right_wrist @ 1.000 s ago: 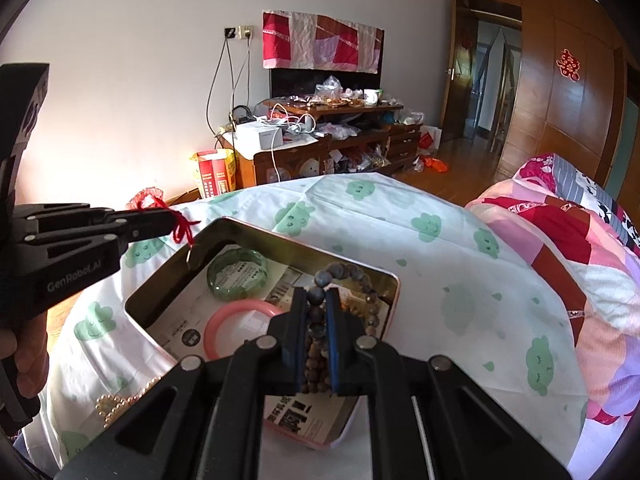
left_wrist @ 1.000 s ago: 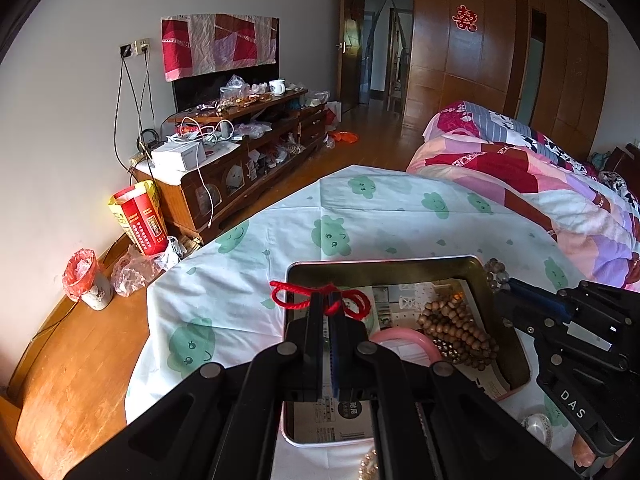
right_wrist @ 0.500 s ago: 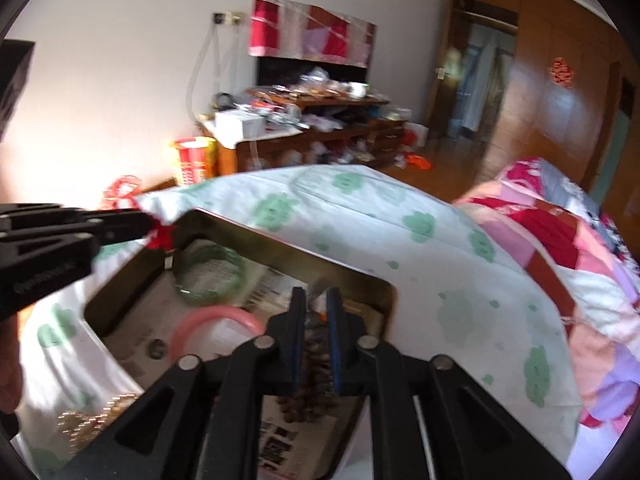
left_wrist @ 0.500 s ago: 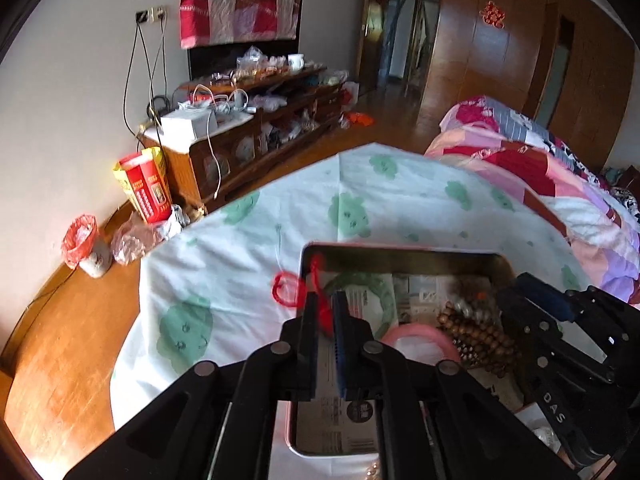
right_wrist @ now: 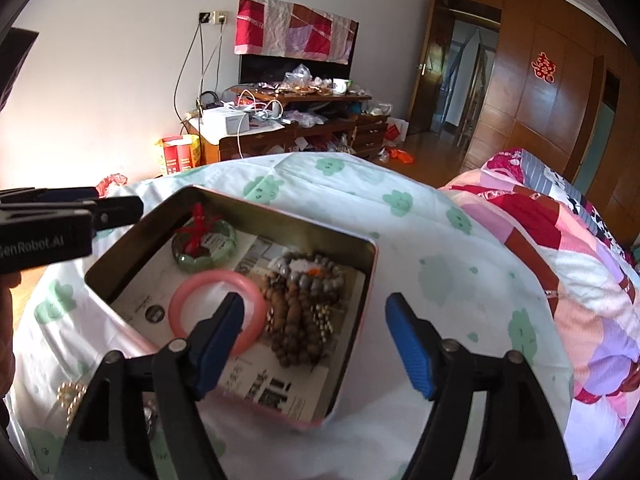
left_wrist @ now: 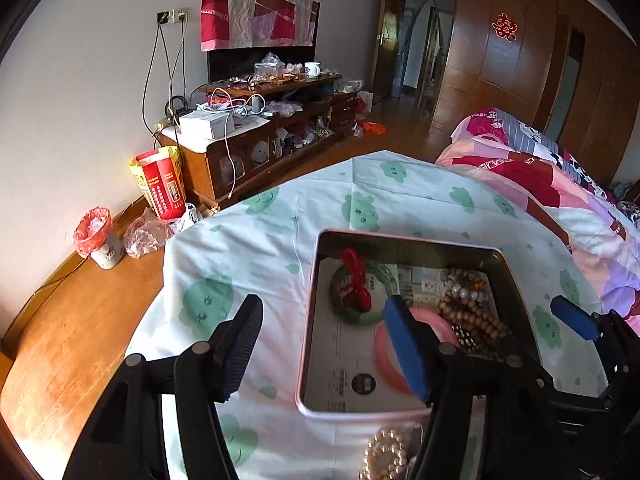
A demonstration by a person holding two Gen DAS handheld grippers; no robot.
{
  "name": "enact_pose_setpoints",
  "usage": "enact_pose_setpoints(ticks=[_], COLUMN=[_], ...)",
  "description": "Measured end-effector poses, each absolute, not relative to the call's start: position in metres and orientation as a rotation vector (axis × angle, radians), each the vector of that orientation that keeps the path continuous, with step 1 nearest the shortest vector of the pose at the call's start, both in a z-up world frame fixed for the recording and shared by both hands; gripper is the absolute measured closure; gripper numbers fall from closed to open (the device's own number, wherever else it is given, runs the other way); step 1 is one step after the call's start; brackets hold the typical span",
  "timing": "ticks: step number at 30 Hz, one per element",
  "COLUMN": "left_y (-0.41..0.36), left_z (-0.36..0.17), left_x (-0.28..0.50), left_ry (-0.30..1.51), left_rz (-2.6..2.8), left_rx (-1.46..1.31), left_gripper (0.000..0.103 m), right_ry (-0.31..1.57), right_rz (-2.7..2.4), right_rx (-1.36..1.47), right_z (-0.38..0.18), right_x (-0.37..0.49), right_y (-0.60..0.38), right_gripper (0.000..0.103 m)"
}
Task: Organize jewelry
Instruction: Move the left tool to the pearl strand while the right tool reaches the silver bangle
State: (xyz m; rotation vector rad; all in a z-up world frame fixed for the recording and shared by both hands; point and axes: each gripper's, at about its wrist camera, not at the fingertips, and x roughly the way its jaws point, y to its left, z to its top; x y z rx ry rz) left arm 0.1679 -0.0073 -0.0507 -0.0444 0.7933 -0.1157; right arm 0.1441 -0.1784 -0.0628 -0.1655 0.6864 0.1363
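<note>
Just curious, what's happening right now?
Both tongs, left and right, open, empty. Red cord and beads lie in tin. Nothing blocking.

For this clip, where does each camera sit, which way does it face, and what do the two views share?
Left wrist: rides the left gripper, looking forward and down at the tin; own fingers spread open, right gripper at right edge.
Right wrist: rides the right gripper, facing the same tin from its near right side; own fingers open, left gripper at left.
Shared: tin, green bangle, pink bangle, wooden beads, TV stand behind.
</note>
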Motion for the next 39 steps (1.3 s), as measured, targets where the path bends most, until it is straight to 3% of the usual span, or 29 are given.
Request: enact_pose_setpoints(ticks=[10, 39], left_y=[-0.005, 0.003], left_z=[-0.057, -0.097], left_x=[0.134, 0.056], left_ry=[0.822, 0.909], left_rz=[-0.106, -0.073], left_rx=[-0.026, 0.015], left_gripper=[0.039, 0.039], right_ry=[0.672, 0.730], right_rz=[0.115, 0.060], right_rx=[-0.133, -0.107], right_z=[-0.058, -0.090], right_x=[0.112, 0.035], right_y=[-0.189, -0.221], right_gripper=[0.018, 0.017])
